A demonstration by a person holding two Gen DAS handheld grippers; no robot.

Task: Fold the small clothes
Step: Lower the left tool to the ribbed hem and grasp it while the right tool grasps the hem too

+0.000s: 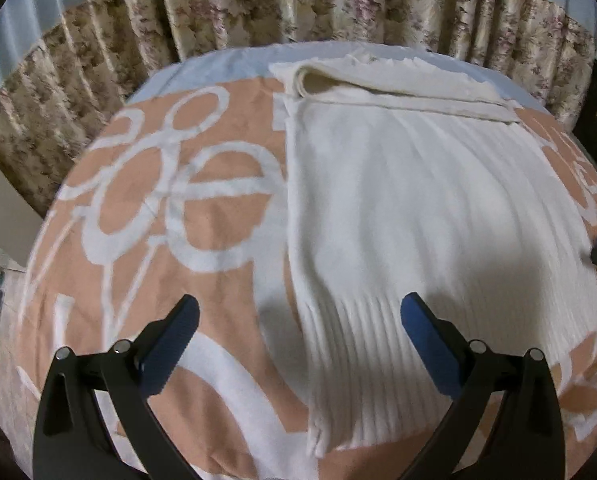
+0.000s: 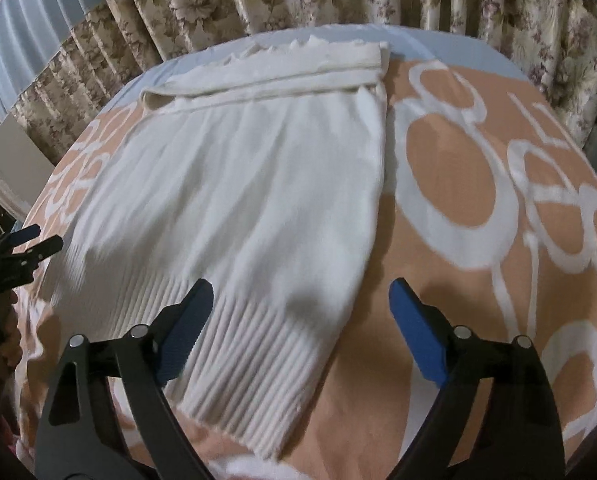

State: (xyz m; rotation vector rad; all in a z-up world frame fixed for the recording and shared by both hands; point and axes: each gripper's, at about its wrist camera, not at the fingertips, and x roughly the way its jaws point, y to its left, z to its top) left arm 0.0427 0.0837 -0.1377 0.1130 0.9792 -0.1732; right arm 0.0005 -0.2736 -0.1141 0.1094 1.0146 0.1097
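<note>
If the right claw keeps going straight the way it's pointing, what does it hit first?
Most likely the white sweater: the open right claw points down at its ribbed hem, near the right edge. Depth is unclear, so it might land on the peach blanket beside it.

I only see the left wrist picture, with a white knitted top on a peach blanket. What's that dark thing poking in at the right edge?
Observer: The right gripper, jaws open, nothing between the pads.
Operator: Where is it over the sweater?
Observer: Above the ribbed hem's right corner.
Operator: Does the sweater reach the blanket's right edge?
Observer: No, bare peach blanket lies beyond the sweater.
</note>
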